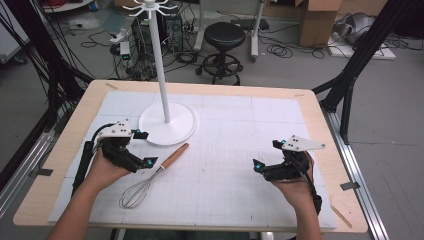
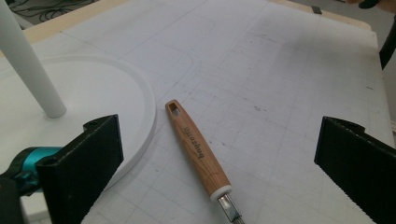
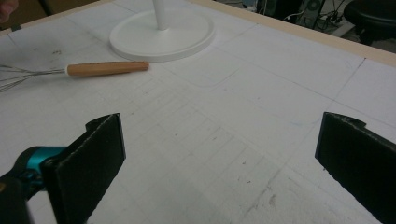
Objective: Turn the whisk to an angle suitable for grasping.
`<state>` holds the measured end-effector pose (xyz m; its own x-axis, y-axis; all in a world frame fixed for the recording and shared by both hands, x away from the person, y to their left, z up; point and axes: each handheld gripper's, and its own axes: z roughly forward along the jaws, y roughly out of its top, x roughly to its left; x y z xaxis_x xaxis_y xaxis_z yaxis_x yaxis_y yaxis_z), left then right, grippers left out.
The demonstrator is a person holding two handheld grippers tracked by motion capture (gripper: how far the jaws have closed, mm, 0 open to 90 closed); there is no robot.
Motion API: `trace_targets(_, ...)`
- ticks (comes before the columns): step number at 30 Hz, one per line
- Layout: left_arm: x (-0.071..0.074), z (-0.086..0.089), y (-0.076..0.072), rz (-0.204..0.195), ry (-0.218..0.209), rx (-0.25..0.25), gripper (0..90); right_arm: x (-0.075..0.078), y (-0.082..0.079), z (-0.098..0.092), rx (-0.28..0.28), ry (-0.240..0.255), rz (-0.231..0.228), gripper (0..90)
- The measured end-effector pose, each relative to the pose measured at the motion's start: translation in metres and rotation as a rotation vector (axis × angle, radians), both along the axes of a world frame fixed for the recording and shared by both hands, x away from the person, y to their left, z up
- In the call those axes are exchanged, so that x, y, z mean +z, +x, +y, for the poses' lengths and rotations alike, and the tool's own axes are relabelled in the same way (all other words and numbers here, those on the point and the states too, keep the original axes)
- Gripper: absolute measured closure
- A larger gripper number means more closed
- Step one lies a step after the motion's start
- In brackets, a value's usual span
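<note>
Reaching with my left gripper (image 1: pixel 141 148), jaws wide and empty, toward the wooden-handled wire whisk (image 1: pixel 152 175) lying beside the white round-based hook stand (image 1: pixel 167 125); next I must straddle its handle, then close.

One whisk (image 1: pixel 150 177), one white stand (image 1: pixel 166 122), two grippers: left gripper (image 1: pixel 142 149), right gripper (image 1: pixel 266 155), one stool (image 1: pixel 224 37).
</note>
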<state>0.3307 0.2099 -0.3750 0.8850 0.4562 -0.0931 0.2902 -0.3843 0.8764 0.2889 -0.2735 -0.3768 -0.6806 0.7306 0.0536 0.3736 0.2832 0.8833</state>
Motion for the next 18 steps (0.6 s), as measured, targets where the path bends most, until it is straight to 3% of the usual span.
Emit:
trace_targets(7, 0.002, -0.018, 0.008, 0.028, 0.053, -0.014, 1.7, 0.000, 0.001, 0.000, 0.003, 0.000, -0.001, 0.4)
trace_targets(11, -0.004, -0.030, 0.018, 0.088, 0.122, -0.003, 1.7, 0.003, 0.004, 0.003, 0.001, 0.008, -0.012, 0.3)
trace_targets(17, -0.006, -0.041, 0.023, 0.130, 0.171, 0.000, 1.7, 0.004, 0.005, 0.006, 0.011, -0.009, -0.011, 0.4)
trace_targets(18, -0.008, -0.045, 0.024, 0.148, 0.212, -0.001, 1.7, 0.003, 0.004, 0.007, 0.011, -0.018, -0.007, 0.4)
